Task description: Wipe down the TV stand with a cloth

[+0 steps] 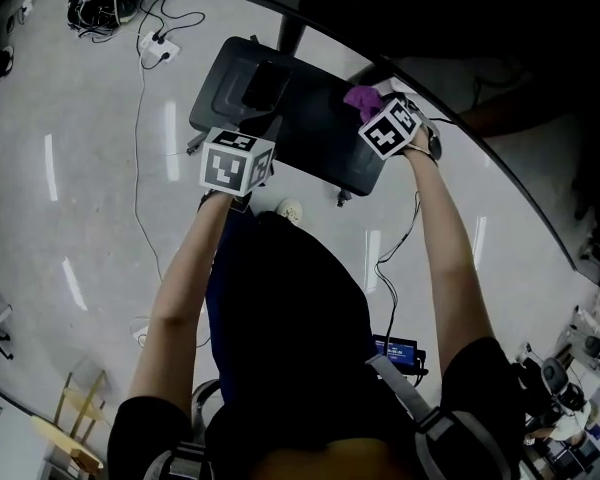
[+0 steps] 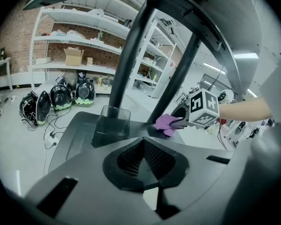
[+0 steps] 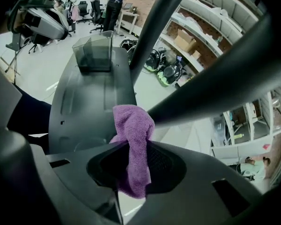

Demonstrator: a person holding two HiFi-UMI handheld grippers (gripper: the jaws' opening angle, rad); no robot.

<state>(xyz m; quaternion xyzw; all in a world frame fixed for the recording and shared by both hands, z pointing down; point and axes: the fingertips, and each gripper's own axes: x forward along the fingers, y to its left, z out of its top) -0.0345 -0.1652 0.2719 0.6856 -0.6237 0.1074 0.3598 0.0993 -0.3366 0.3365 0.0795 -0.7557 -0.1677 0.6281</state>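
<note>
The TV stand's dark grey base [image 1: 310, 128] lies on the pale floor, with two dark poles [image 2: 131, 55] rising from it. My right gripper [image 1: 372, 108] is at the base's far right corner, shut on a purple cloth [image 1: 360, 96]. In the right gripper view the cloth [image 3: 133, 139] hangs bunched between the jaws over the base [image 3: 84, 97]. My left gripper [image 1: 248, 133] hovers over the base's near left edge, jaws closed together and empty. The left gripper view shows the cloth [image 2: 165, 123] pressed on the base [image 2: 79, 130] beside a pole.
A clear plastic box [image 2: 110, 123] stands on the base by the left pole. Cables and a power strip [image 1: 158, 48] trail on the floor at the far left. Shelving [image 2: 79, 41] with bags [image 2: 61, 97] below stands behind. A small blue-screened device [image 1: 395, 350] lies near my feet.
</note>
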